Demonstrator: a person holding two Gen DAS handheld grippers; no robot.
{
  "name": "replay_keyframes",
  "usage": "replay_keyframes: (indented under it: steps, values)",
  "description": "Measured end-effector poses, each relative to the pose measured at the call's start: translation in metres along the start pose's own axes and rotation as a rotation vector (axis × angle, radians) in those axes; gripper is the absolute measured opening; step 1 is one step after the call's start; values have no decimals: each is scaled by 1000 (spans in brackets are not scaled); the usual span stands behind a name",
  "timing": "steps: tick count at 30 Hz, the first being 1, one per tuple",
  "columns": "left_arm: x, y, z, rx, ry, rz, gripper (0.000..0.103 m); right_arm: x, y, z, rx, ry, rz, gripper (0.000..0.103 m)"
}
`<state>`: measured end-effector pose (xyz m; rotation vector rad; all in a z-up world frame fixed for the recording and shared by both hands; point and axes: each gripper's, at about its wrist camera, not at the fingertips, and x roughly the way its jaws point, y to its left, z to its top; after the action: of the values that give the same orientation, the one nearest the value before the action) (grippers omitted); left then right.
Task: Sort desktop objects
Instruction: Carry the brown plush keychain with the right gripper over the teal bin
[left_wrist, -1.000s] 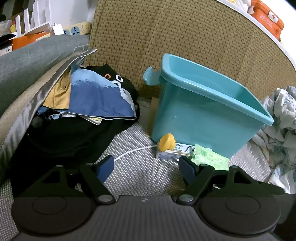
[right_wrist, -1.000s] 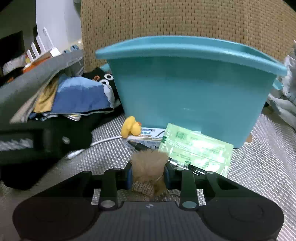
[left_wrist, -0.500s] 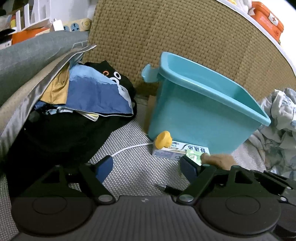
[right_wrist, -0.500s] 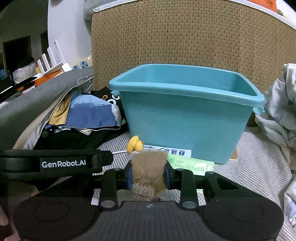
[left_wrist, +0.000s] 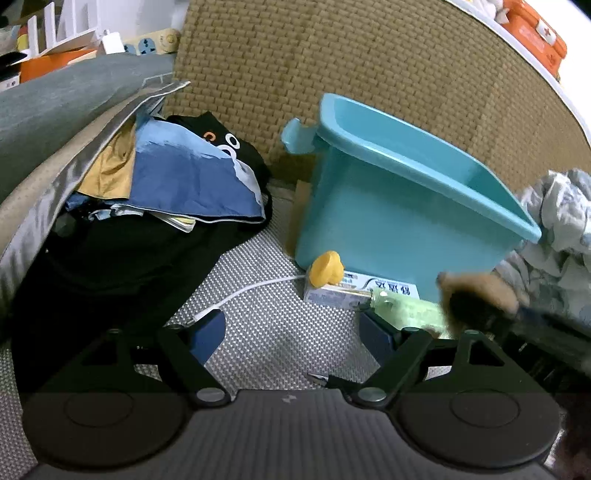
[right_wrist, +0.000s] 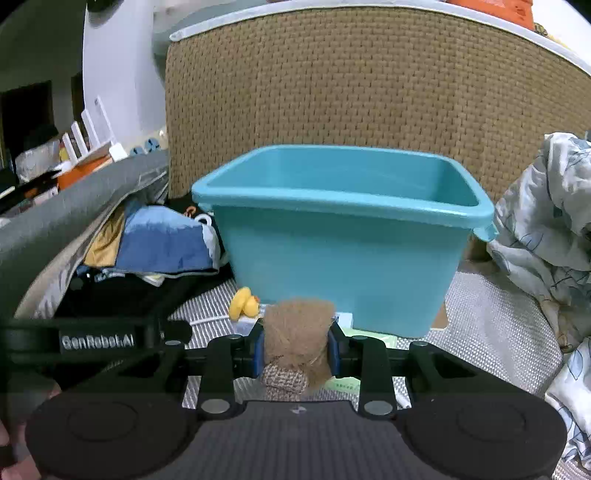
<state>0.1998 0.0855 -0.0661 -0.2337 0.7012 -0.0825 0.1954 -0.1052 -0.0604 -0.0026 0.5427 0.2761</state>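
Ahead, a teal bin (right_wrist: 343, 236) is standing on the woven mat (left_wrist: 273, 332) against a wicker panel (right_wrist: 369, 92), with heaped clothes (left_wrist: 177, 184) to its left and crumpled bedding (right_wrist: 546, 229) to its right. Lying at its near foot: a yellow duck (right_wrist: 243, 302), a small box (left_wrist: 358, 290), a green packet (left_wrist: 410, 314). Right gripper (right_wrist: 295, 350) is pinching a brown furry toy (right_wrist: 297, 332), level, facing the bin's near wall. Left gripper (left_wrist: 291, 328) is hovering low over the mat, fingers spread wide, holding nothing.

teal bin (right_wrist: 343, 266): upright, open | yellow duck (right_wrist: 243, 303): bin's 7 o'clock corner, atop white box (left_wrist: 360, 292) | green packet (left_wrist: 410, 312): flat, front | tan fuzzy toy (right_wrist: 297, 332): pinched in right gripper (right_wrist: 295, 349)
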Motion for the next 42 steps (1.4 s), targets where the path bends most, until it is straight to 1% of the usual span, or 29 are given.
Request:
replay_keyframes:
  steps: [3,7,9,12,17,24,28,32,37,39,42]
  values:
    - [3,-7,-2,37,7,8,82,-8,-4,7,4,-33,5,34]
    - [6,-13,-5,56,21,-4,82,-21,-11,20,26,-86,21,34]
    - [8,-16,-7,65,28,-10,83,-26,-12,26,29,-110,9,34]
    - [11,-20,-10,80,38,-19,83,-31,-14,37,52,-147,17,35]
    - [15,-28,-13,103,49,-26,83,-41,-19,58,31,-207,11,35]
    - [16,-39,-18,143,42,-53,83,-49,-36,88,32,-269,-5,35]
    - [14,-43,-19,166,35,-53,83,-48,-40,101,30,-281,-12,35]
    - [15,-42,-18,158,37,-51,83,-39,-41,113,21,-289,-19,35]
    - [17,-41,-18,157,40,-46,83,-15,-49,126,21,-265,-40,35]
    - [17,-42,-18,159,40,-45,83,-6,-54,130,21,-251,-32,35]
    - [18,-43,-18,165,40,-42,84,3,-57,135,-8,-244,-37,35]
